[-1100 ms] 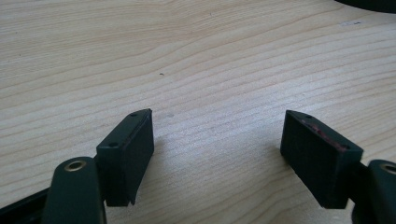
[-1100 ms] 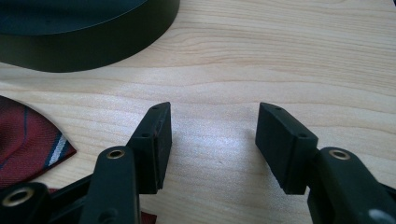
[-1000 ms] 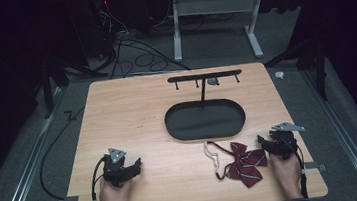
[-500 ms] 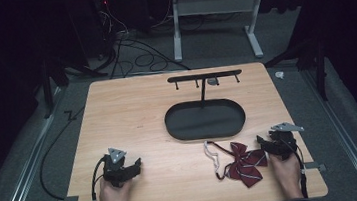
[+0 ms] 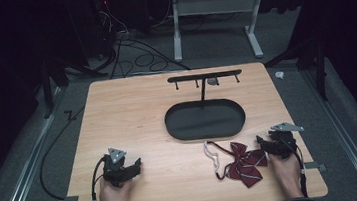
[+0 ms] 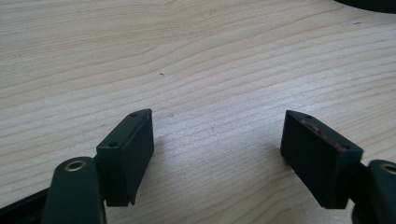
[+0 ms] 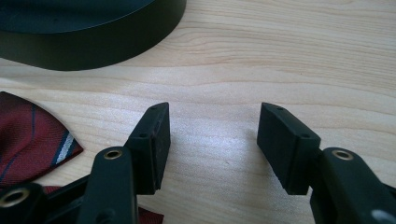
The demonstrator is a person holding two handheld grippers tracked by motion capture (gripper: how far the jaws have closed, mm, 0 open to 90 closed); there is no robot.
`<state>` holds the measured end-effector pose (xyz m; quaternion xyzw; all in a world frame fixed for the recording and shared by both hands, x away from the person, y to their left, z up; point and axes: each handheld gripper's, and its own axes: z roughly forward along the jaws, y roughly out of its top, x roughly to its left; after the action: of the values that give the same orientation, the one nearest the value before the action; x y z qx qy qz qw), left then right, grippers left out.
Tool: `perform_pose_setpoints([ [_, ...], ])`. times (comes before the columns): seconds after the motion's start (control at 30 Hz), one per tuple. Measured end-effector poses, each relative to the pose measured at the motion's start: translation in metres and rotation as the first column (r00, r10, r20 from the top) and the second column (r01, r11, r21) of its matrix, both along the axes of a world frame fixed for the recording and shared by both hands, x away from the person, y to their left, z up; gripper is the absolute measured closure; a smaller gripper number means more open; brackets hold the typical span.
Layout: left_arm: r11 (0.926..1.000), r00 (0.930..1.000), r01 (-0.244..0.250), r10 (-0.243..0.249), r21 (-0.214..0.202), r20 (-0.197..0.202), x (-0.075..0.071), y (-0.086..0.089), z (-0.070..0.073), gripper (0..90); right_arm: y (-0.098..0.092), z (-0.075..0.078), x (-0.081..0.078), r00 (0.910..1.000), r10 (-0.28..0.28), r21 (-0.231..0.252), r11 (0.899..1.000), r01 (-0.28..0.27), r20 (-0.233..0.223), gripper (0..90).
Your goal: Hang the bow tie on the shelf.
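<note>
Bow tie, dark red with thin stripes, lies flat on the wooden table, close to the person's edge and on the right side. A white strap curls out from its left end. The right gripper rests on the table just beside the right end of the bow tie. Its jaws are wide apart and hold nothing. In the right gripper view, a corner of the bow tie sits just left of the jaws, and bare wood shows in the gap between them.

The left gripper rests on the table too, well apart from the bow tie, on the left side. Its jaws are also spread wide, with only bare wood between them.

A little farther back sits a black oval tray, near the bow tie but not touching it. A thin black post rises from the tray and carries a black bar with small hooks. Past the table, cables lie on the grey floor beside a white frame.
</note>
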<state>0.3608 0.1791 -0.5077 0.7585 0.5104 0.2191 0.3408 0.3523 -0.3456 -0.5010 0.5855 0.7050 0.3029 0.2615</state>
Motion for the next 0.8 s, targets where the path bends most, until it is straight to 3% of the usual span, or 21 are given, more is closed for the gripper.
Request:
perform_pose_setpoints([
  [0.2,1.0000,1.0000,0.000,0.000,0.000,0.001,0.000,0.000,0.000,26.1,-0.001,0.000,0.000,1.0000,0.004,0.002,1.000,-0.004,0.000,49.0],
  [0.4,1.0000,1.0000,0.000,0.000,0.001,0.000,0.000,0.000,0.000,26.1,-0.001,0.007,-0.006,0.9996,0.018,0.055,0.998,-0.019,0.022,50.2],
  [0.8,1.0000,1.0000,0.001,-0.001,0.002,0.000,0.000,0.000,0.000,26.1,0.017,0.022,-0.021,0.9913,0.128,0.122,0.984,-0.131,0.030,53.6],
])
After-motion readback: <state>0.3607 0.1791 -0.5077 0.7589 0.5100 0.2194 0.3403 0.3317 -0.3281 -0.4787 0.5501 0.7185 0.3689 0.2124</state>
